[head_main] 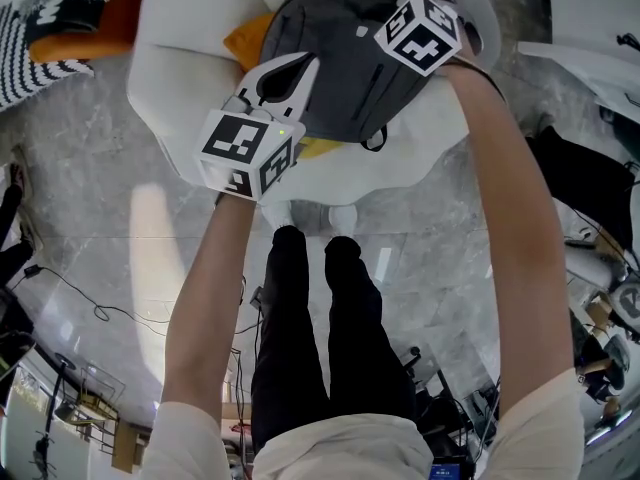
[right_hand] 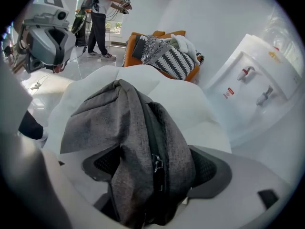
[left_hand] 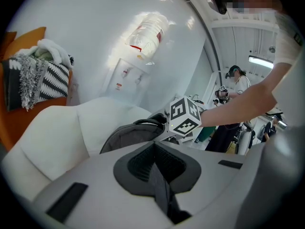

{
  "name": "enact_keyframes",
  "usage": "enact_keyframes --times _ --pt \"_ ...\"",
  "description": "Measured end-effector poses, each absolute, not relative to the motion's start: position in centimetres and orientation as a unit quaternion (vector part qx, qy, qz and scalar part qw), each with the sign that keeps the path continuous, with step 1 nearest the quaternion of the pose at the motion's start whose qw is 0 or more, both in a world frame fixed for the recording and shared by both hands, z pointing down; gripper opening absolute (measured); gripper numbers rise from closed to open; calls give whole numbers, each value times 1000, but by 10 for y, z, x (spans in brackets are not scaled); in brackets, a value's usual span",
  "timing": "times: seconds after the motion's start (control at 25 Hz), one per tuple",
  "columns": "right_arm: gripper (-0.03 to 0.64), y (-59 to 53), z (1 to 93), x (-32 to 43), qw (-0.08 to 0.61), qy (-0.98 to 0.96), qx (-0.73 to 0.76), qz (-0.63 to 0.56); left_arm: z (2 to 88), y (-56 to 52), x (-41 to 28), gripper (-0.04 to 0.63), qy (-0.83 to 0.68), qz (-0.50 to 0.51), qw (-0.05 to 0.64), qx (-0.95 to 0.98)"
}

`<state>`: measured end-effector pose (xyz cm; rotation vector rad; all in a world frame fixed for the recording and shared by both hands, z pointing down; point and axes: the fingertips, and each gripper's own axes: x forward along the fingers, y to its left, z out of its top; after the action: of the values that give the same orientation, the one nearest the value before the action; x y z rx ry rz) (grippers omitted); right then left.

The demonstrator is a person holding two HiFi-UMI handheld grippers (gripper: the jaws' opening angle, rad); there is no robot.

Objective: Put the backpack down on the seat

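Setting the backpack [right_hand: 128, 123] on the seat [right_hand: 190, 109] with the right gripper [right_hand: 155, 168]

The right gripper's fingers [right_hand: 212, 171] stand wide apart. The gathered top of the grey backpack lies between them with its zip uppermost. Dark ribbed pads show on either side of the cloth, so the cloth appears to sit loosely in the gap and not to be pinched. The gripper points steeply down over the seat, a pose suited to lowering a load from above.

Below the fingers the bag's body spreads over the white seat cushion. In the head view it covers much of the seat and lies partly on a yellow cushion [head_main: 245, 40], which peeks out at its left and lower edges. The seat therefore looks to be carrying the bag's weight, and the placing is judged all but complete. The likely last step is to lift the right gripper clear without catching a strap.

The left gripper [left_hand: 155, 163] is held just beside the bag's left side, its fingers closed together on nothing. Whether it touches the cloth cannot be told. It appears to be waiting, or at most steadying the bag.

Farther out, an orange chair [right_hand: 129, 49] bearing a striped pillow [right_hand: 176, 61] stands behind the seat. A water dispenser [right_hand: 252, 80] stands against the wall, and polished grey floor [head_main: 100, 198] surrounds the seat.
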<state>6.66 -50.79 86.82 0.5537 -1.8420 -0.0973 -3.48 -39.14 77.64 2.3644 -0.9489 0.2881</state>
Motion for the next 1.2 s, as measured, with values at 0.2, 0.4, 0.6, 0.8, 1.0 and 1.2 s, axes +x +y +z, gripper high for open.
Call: enact_keyframes --times 0.2,0.4,0.6,0.8,1.0,1.2 --pt "419 -512 867 69 574 -777 252 -58 776 -393 -38 9 -355 106 284 885" --pt "420 -515 859 71 577 -769 264 -72 774 -392 -37 9 -351 105 282 887" --pt "420 -505 857 72 575 -772 264 -57 766 -392 -32 9 -344 107 276 891" --pt "419 -494 854 75 564 -776 280 -33 761 -392 -35 9 -345 110 273 891" --pt "414 -474 849 80 551 -781 294 9 752 -386 -36 9 -348 116 272 890" --pt "334 -448 840 82 520 -792 313 66 737 -375 -39 9 -349 123 274 888"
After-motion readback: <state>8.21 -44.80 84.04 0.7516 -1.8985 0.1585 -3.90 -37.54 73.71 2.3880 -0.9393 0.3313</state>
